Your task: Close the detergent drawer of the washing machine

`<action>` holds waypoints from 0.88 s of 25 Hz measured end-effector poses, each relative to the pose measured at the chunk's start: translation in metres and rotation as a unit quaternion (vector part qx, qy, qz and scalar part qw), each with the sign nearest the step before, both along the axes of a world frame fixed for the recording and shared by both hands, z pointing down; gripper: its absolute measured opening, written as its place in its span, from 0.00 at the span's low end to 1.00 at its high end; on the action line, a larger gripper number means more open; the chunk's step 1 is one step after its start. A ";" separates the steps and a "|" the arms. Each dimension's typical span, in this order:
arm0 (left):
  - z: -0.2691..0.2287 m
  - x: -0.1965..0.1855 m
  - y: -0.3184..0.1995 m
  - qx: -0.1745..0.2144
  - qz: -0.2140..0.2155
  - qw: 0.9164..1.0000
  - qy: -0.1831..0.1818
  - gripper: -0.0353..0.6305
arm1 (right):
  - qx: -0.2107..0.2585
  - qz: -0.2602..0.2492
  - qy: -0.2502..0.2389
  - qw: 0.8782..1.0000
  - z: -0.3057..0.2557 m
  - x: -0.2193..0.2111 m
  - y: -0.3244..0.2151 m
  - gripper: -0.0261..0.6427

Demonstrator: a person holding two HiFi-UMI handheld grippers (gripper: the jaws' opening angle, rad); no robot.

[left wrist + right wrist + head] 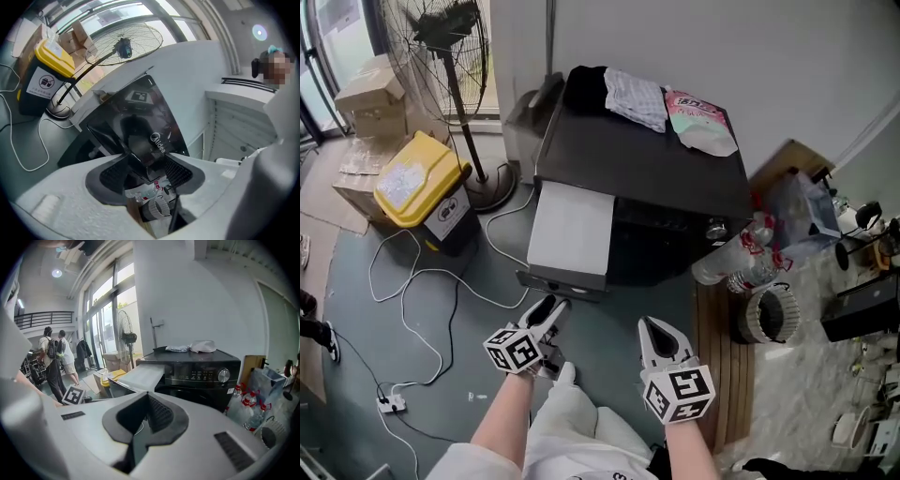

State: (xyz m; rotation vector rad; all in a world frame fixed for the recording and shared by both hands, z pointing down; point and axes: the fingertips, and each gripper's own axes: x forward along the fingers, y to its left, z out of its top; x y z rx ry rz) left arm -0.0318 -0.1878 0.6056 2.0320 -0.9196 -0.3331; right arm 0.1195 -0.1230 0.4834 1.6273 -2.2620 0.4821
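The black washing machine (pixel 647 159) stands against the wall, and its detergent drawer (pixel 572 230) is pulled far out toward me, white top up. My left gripper (pixel 547 314) is open just in front of the drawer's front edge, with nothing between its fingers. In the left gripper view, the left gripper (pixel 145 171) frames the drawer's glossy black front (pixel 140 122) close ahead. My right gripper (pixel 656 336) is shut and empty, lower and to the right of the drawer. The right gripper view shows the right gripper (pixel 147 416), the drawer (pixel 140 376) and the control panel (pixel 201 373).
Left of the machine are a yellow-lidded bin (pixel 422 192), a standing fan (pixel 450 56) and loose white cables (pixel 422 309) on the floor. Plastic bottles (pixel 741 258) and a wooden board stand at its right. Clothes (pixel 637 98) lie on top. Two people (pixel 54 362) stand far off.
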 end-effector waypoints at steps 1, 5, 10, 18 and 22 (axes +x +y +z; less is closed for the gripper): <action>0.002 0.000 -0.002 -0.001 0.000 1.000 0.005 0.41 | 0.001 0.002 0.000 1.000 0.000 0.000 -0.003 0.04; 0.000 -0.001 -0.012 0.010 0.008 1.000 0.020 0.41 | 0.004 0.006 0.002 1.000 0.001 -0.005 -0.015 0.04; -0.002 0.001 -0.015 0.015 0.020 1.000 0.008 0.41 | 0.007 0.010 0.001 1.000 0.000 -0.007 -0.020 0.04; -0.007 0.005 -0.015 0.010 0.022 0.998 -0.066 0.41 | -0.002 0.013 -0.010 1.000 0.001 -0.006 -0.020 0.04; -0.008 0.007 -0.015 0.001 0.021 0.996 -0.085 0.41 | -0.001 0.007 -0.012 1.000 0.001 -0.009 -0.026 0.04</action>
